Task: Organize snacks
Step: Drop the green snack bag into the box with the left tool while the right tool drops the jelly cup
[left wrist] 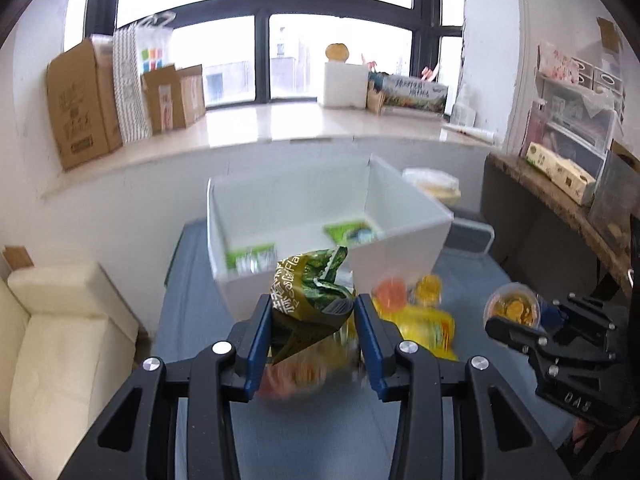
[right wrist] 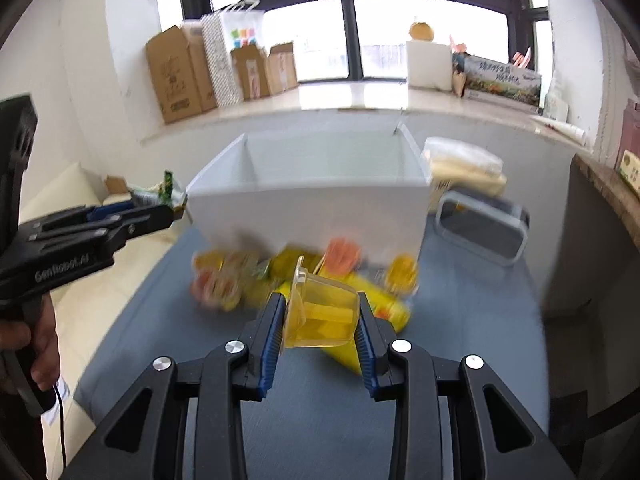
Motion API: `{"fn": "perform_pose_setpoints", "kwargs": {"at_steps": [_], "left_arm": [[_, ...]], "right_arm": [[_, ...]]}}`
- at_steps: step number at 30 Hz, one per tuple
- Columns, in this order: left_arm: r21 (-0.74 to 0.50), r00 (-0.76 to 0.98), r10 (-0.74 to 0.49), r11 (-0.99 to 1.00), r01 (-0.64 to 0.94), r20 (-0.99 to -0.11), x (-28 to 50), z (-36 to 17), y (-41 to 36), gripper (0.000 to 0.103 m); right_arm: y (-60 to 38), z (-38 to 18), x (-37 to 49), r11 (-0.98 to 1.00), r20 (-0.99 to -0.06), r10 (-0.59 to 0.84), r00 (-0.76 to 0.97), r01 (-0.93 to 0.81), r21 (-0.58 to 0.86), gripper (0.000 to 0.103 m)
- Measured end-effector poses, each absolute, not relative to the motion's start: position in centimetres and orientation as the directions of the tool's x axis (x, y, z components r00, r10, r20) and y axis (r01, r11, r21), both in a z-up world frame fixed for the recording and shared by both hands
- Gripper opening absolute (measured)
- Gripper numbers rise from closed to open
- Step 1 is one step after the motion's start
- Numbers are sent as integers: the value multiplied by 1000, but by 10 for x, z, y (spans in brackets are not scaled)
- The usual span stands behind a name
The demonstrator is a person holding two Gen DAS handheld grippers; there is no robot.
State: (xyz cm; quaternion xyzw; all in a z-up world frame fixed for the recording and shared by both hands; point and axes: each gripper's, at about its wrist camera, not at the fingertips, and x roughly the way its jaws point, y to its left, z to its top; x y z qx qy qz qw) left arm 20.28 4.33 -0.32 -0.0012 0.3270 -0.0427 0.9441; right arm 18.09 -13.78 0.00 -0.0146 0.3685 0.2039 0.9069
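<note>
Left hand-held gripper (left wrist: 314, 316) clenches a green snack bag (left wrist: 316, 296) — right hand-held gripper (right wrist: 320, 316) grips a jelly cup (right wrist: 324, 312), white box (right wrist: 312, 208) at twelve o'clock.

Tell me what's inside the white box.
Inside the white box, the left wrist view shows two green packets on the floor: one at the near left, another toward the right. The near wall and the held green bag hide the rest.

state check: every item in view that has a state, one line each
left gripper: shut on the green snack packet.
green snack packet: crumpled, lifted off the table.
right gripper: shut on the yellow jelly cup.
yellow jelly cup: held tilted on its side.
white box: open-topped, green packets inside.
grey-rimmed container: upright, no lid.
</note>
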Motion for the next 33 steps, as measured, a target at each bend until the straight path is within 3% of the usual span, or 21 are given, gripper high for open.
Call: {"fn": "perform_pose_setpoints", "kwargs": {"at_steps": [8,17,19,20,21,22,23,24,29,33], "left_arm": [[-30,782,-89,995,90,-617,287,17,43,45],[-37,732,-70,997,62,-678,358,-9,51,45],[-63,719,-80,997,50,-690,367,-17,58,46],[-71,716,-80,997,43,-693,369,-20,61,53],[-79,711,-77,996,31,-698,371,-24,65,75],[-78,701,-67,997,17,-710,373,-30,68,89],[-81,701,-63,997,7,-710,372,-32,71,103],[-90,702,-69,996,7,-709,372,-34,74,103],[-80,698,-43,997,-20,-715,368,-41,88,103],[-53,705,-25,998,-18,-709,362,-37,86,103]], "right_arm": [[-137,36,267,923,-631,362,686,-359,139,36],[-100,15,361,918,-693,354,628,-376,128,36],[-93,9,371,924,-704,316,636,-373,78,38],[-89,4,376,925,-715,304,630,-374,65,39],[-88,2,378,924,-718,307,624,-375,69,55],[-88,-2,381,923,-725,312,614,-375,79,88],[-88,-6,383,925,-734,314,602,-370,91,91],[-91,-9,385,938,-743,281,607,-337,79,99],[-106,-17,384,941,-751,302,587,-312,134,102],[-101,-15,377,944,-751,263,605,-322,71,102]]}}
